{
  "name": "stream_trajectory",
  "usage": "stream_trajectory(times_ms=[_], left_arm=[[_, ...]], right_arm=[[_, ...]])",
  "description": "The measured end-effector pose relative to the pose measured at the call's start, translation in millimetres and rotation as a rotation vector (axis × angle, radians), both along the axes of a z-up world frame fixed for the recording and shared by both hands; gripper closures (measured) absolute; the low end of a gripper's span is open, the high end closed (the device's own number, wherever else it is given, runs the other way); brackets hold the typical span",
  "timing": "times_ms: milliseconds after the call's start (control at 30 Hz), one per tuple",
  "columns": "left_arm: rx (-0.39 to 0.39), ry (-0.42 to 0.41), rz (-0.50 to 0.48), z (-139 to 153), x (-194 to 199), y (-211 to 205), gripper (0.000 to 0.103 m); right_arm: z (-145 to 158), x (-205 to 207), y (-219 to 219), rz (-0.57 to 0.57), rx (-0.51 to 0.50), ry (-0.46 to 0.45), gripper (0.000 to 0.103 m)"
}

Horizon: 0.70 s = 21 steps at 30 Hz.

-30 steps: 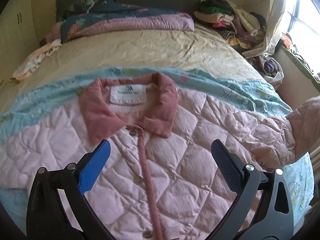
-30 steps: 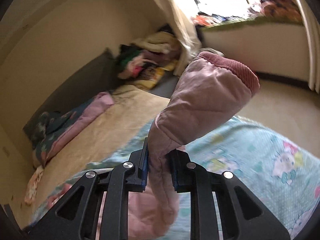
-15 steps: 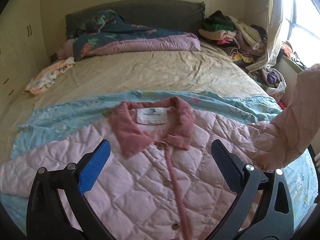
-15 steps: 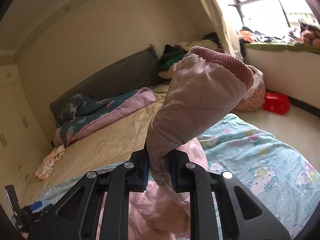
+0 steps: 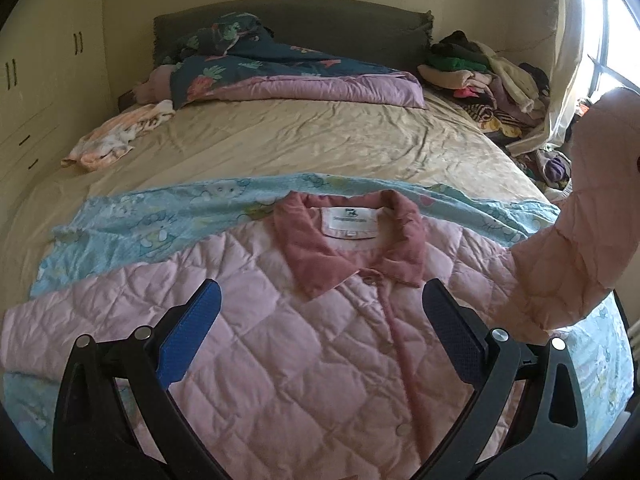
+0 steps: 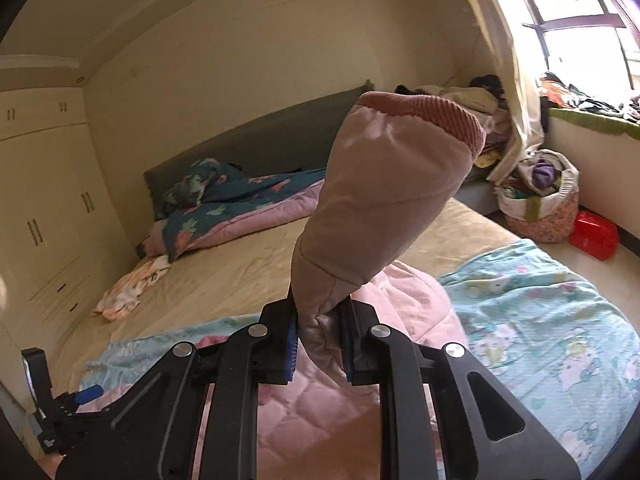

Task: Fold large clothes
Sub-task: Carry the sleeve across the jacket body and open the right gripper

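Observation:
A pink quilted jacket (image 5: 288, 360) with a darker pink collar (image 5: 316, 252) lies front up on a light blue cartoon blanket (image 5: 160, 228) on the bed. My left gripper (image 5: 316, 332) is open and empty, hovering above the jacket's chest. My right gripper (image 6: 320, 344) is shut on the jacket's sleeve (image 6: 380, 208), holding it raised with the ribbed cuff (image 6: 432, 116) up. The raised sleeve also shows in the left wrist view (image 5: 576, 248) at the right.
A beige sheet (image 5: 300, 144) covers the bed. A folded dark floral and pink quilt (image 5: 280, 76) lies at the headboard. A small garment (image 5: 116, 136) lies at far left. A clothes pile (image 5: 488, 76) sits at the far right corner. A laundry basket (image 6: 540, 208) and red box (image 6: 592, 236) stand on the floor.
My right gripper has lifted the sleeve and swung it leftward over the bed. My left gripper has drawn back and up from the jacket, staying open.

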<state>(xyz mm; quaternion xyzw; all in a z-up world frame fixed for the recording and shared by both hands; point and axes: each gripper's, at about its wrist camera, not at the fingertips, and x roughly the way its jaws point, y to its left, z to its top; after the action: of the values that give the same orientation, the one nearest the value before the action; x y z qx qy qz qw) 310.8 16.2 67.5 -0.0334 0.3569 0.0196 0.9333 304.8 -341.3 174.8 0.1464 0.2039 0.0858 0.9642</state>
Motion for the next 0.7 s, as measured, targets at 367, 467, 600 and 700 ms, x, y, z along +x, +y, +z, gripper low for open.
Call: stream_trajectory(times_ms=[367,467,600,700], left_arm=[[-0.095,0.017,0.037,-12,-14,46,0.008],[-0.165,0.031,0.039,-19,-17,63,0.008],[-0.242,0.046,0.057,-30,-24,83,0.008],[-0.292,0.052,0.061,-35,-28,94,0.008]], right_arm=[[-9,11,86,0.141,-0.037,0.021,0.087],[-15,14,108,0.179,-0.052,0.028,0.087],[-29,18,141,0.221,-0.063,0.041,0.087],[-44,19,163,0.255,-0.079,0.058,0.087]])
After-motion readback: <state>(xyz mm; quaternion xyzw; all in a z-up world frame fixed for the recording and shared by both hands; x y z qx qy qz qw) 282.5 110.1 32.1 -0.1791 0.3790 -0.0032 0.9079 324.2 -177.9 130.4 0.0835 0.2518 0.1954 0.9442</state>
